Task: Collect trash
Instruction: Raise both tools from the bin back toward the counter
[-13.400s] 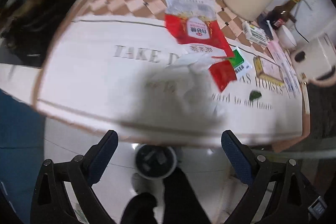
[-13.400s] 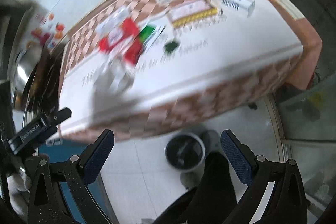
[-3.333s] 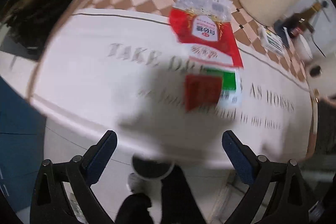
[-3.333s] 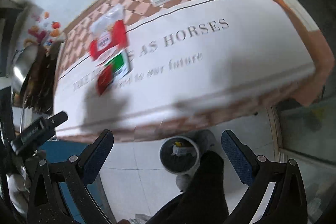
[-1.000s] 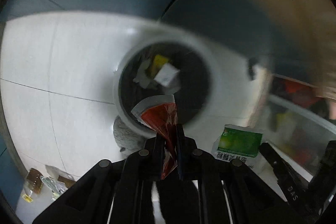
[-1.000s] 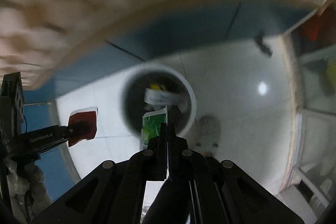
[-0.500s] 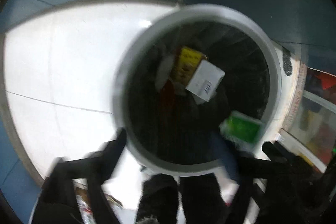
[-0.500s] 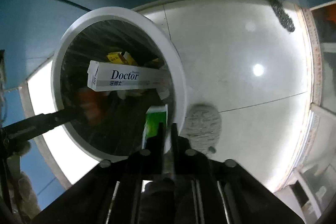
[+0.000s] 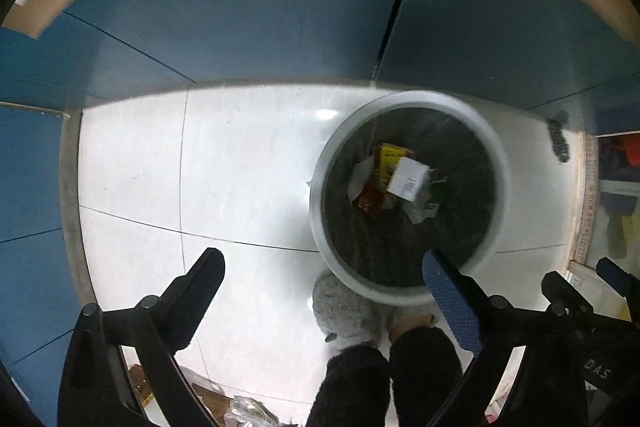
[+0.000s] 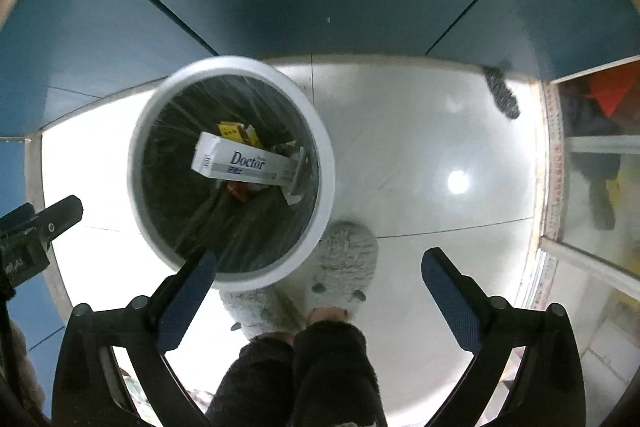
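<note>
Down in the waste bin (image 9: 404,107): a red wrapper (image 9: 370,201), a green packet (image 9: 434,193), a yellow box (image 9: 388,159) and a long white carton marked "Doctor" (image 10: 244,163), all lying on the black liner (image 10: 180,179) well below the rim. Carton resting aslant, long axis running roughly left to right across the bin in the right wrist view. Bin standing on the white tiled floor (image 9: 240,167), just in front of grey fluffy slippers (image 10: 344,267), blue cabinet fronts (image 9: 240,7) behind.

Left gripper (image 9: 324,281) spread wide, holding nothing, bin ahead and to its right, right-hand finger overlapping the near rim in view. Right gripper (image 10: 318,273) equally wide and empty, bin ahead and to its left, left-hand finger overlapping the rim.

Judging from this, drop finished; nothing here left to pick. Both claws about equally near the bin, so next reach probably back up to whatever trash remains, out of sight from here.
</note>
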The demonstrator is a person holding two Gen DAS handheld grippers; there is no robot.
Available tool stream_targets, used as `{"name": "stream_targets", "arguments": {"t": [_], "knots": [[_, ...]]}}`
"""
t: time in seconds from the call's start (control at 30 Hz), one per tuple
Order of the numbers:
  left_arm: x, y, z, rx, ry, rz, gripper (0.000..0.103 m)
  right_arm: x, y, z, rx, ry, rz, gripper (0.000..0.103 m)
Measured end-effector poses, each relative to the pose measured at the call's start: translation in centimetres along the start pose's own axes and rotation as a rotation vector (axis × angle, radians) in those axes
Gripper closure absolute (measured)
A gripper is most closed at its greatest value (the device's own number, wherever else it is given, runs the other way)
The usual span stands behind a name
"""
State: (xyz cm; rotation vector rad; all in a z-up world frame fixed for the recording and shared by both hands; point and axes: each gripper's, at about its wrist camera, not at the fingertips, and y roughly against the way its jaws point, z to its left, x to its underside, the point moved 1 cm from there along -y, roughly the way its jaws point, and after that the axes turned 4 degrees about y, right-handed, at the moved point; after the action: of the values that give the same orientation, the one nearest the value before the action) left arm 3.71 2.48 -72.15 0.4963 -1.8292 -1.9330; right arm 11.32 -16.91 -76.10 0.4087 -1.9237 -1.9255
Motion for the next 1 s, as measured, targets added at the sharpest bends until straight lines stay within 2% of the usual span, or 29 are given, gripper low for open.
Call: {"name": "stream_targets", "arguments": {"t": [0.2,0.37,0.5,0.77,1.0], "knots": [[1.9,9.4,-0.6,0.045,-0.003,-0.035,0.002,2.1,8.7,-0.1,0.005,0.020,-0.056,0.000],[3.7,19.3,-0.7,0.048,-0.003,-0.118,0.002,4.4,19.0,-0.5,-0.003,0.028,-0.111,0.000],[5.1,26.0,-0.5,0.099,-0.009,-0.179,0.000,6.0,28.2,-0.2,-0.006,0.049,-0.179,0.000],[8.1,36.2,0.8,0.130,0.003,-0.263,0.000,9.3,41.9,0.5,0.008,0.090,-0.275,0.000],[10.0,42.7,1.2,0.163,-0.012,-0.333,0.000,11.7,48.9,0.6,-0.010,0.100,-0.325,0.000]]}}
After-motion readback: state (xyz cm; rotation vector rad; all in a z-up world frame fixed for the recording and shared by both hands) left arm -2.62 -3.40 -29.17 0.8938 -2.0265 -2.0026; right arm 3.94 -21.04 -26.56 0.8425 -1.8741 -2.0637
